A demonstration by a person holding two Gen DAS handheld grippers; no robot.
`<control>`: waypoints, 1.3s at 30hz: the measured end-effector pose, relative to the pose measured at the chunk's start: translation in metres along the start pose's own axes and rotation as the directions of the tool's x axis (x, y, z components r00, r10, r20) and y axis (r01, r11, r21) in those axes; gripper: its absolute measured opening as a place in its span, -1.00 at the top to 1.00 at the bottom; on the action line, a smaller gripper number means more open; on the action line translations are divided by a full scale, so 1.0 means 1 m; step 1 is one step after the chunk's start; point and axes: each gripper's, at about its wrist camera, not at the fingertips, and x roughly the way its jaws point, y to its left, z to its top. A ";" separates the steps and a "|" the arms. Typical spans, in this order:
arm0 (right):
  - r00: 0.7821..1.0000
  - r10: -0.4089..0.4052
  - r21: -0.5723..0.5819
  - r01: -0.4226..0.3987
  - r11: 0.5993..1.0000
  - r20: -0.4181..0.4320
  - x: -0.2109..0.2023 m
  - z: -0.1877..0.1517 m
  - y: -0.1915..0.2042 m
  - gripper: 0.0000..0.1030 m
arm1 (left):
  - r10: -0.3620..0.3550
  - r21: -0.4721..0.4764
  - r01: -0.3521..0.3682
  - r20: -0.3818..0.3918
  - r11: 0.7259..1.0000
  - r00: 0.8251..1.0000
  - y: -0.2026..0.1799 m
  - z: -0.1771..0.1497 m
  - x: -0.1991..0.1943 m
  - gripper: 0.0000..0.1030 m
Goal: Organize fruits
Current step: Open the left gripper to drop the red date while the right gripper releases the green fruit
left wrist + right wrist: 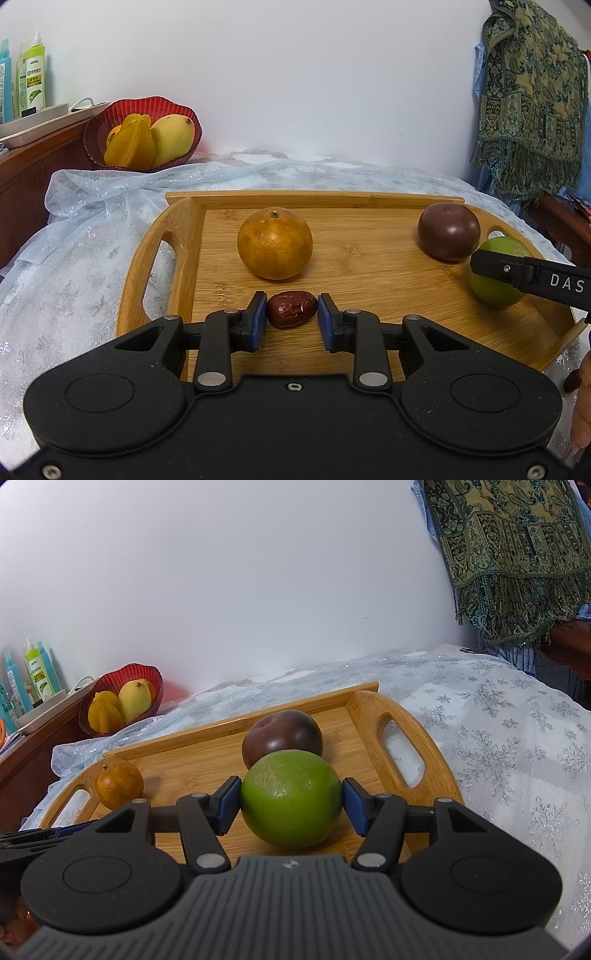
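Observation:
A bamboo tray [369, 266] holds an orange [274, 248], a dark purple fruit [448, 231], a green fruit [495, 284] and a red date [291, 308]. My left gripper [292, 314] is shut on the date, its blue pads [258, 321] touching both ends, low over the tray. My right gripper [291, 805] is shut on the green fruit [291, 799], just in front of the purple fruit [282, 736]. The orange [119, 783] lies left in the right wrist view. The right gripper's finger [517, 275] enters the left wrist view from the right.
A red bowl [99, 125] with yellow fruits [173, 137] stands at the back left on the cloth-covered table [74, 280]. Bottles [31, 74] stand on a wooden shelf at far left. A patterned scarf [532, 103] hangs at the right.

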 end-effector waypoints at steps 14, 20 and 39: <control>1.000 0.000 0.007 0.000 1.000 0.002 -0.002 -0.001 0.000 -0.30 | -0.001 0.007 0.001 0.001 1.000 1.000 0.000 -0.001 -0.002 0.45; 1.000 -0.001 0.016 0.000 1.000 0.007 -0.005 -0.003 0.000 -0.34 | -0.004 0.007 0.004 0.000 1.000 1.000 0.000 -0.002 -0.005 0.31; 0.998 -0.026 0.022 0.024 0.999 0.057 -0.031 -0.017 -0.001 -0.62 | -0.026 0.016 0.026 0.031 1.000 0.999 0.006 -0.015 -0.040 0.06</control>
